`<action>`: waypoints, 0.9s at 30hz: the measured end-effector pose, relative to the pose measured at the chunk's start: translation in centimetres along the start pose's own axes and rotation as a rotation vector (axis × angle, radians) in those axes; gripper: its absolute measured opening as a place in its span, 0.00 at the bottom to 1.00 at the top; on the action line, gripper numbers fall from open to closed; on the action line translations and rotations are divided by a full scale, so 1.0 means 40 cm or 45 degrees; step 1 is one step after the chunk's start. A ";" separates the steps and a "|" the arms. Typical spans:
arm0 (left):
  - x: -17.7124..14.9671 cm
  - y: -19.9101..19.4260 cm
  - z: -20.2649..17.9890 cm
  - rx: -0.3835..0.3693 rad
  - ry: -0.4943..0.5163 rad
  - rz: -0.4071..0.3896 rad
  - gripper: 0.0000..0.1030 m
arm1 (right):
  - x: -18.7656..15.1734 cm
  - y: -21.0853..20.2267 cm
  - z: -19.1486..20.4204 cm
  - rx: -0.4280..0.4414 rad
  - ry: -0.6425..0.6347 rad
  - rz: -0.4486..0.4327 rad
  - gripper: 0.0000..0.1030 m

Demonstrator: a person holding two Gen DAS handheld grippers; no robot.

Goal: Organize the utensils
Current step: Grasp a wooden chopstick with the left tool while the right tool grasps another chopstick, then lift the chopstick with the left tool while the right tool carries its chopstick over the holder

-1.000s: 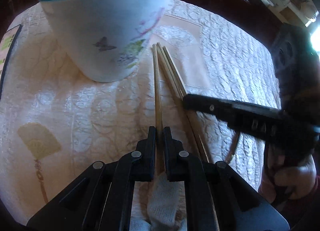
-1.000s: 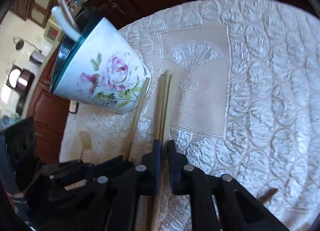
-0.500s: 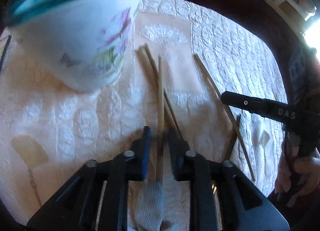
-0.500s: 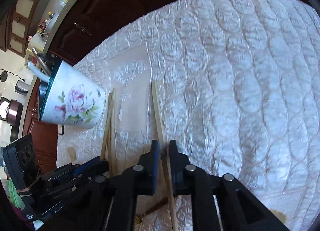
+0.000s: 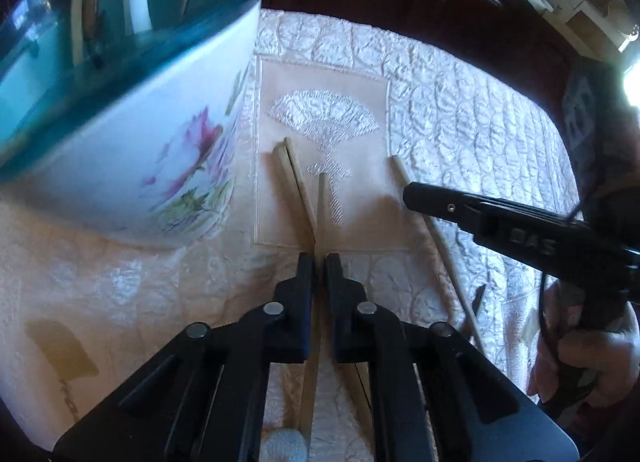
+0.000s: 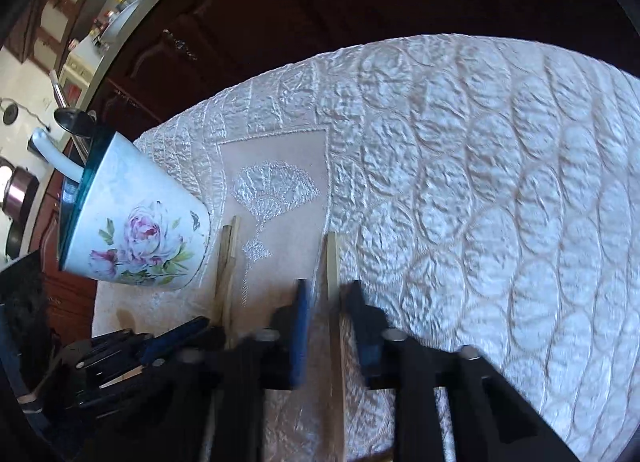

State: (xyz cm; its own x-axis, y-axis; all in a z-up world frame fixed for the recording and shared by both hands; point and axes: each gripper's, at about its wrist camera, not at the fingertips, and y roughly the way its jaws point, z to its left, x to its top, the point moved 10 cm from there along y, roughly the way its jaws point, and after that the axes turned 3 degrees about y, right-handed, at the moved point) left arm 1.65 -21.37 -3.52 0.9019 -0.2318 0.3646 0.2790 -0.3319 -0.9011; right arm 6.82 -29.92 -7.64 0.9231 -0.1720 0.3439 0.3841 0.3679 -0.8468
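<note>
A white floral cup [image 5: 132,150] with a teal rim holds several utensils; it also shows in the right wrist view [image 6: 132,238]. My left gripper [image 5: 319,262] is shut on a wooden chopstick [image 5: 321,198] and holds it above the cloth. Two chopsticks [image 5: 294,178] lie side by side beside the cup. Another chopstick [image 6: 334,302] lies on the cloth between the fingers of my right gripper [image 6: 326,294], which is open around it. In the left wrist view the right gripper [image 5: 412,196] hovers over that chopstick [image 5: 436,246].
A quilted white tablecloth [image 6: 480,182] with a fan-embroidered panel [image 5: 324,114] covers the table. Dark wooden cabinets [image 6: 320,2] stand beyond the far edge. A white spoon handle [image 6: 52,150] sticks out of the cup.
My right gripper has opened, letting go of its chopstick, which now lies on the cloth. My left gripper has lifted its chopstick higher and closer to the cup.
</note>
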 end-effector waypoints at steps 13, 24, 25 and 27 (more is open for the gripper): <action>0.062 -0.271 0.006 -0.147 0.027 -0.223 0.05 | 0.015 -0.230 0.075 0.141 -0.091 -0.186 0.05; 0.065 -0.414 0.008 -0.135 0.082 -0.347 0.05 | -0.008 -0.459 0.159 0.147 -0.225 -0.388 0.05; 0.066 -0.421 0.008 -0.134 0.084 -0.351 0.05 | -0.007 -0.467 0.167 0.146 -0.232 -0.394 0.05; 0.066 -0.433 0.012 -0.125 0.084 -0.360 0.05 | -0.005 -0.486 0.180 0.140 -0.246 -0.407 0.05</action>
State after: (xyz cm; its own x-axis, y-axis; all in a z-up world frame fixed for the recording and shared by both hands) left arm -0.65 -15.78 12.93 0.7687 -0.1753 0.6151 0.4798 -0.4778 -0.7359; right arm -0.69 -30.47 11.66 0.7390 -0.1222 0.6625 0.6430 0.4211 -0.6397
